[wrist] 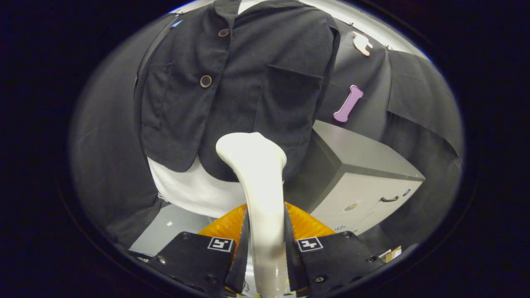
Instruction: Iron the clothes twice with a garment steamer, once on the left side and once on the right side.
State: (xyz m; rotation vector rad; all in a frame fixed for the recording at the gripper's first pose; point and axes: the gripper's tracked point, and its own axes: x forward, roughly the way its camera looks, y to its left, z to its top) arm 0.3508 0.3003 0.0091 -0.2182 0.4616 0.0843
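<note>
Tongs closed on the white garment steamer: both fingers press its handle from either side, gap just the handle's width. Steamer handle runs straight up from between the fingers toward 12 o'clock and flares into a rounded head. Head sits at the bottom hem of the dark jacket, right of the front opening; cannot tell if it touches the cloth or hovers just off it.

Orange piece directly behind the fingers, showing at both sides of the handle, partly hidden.

Jacket hangs upright dead ahead, 12 o'clock from the tongs. Two round buttons down the front edge, one above the other. Patch pocket on each front panel. White undershirt hangs out below the jacket hem, at 11 o'clock from the steamer head.

Grey cabinet at 2 o'clock from the tongs, just beside the jacket's right edge, dark handle on its front face. Light grey surface at 10 o'clock, below the white hem.

Black cloth wall behind everything.
</note>
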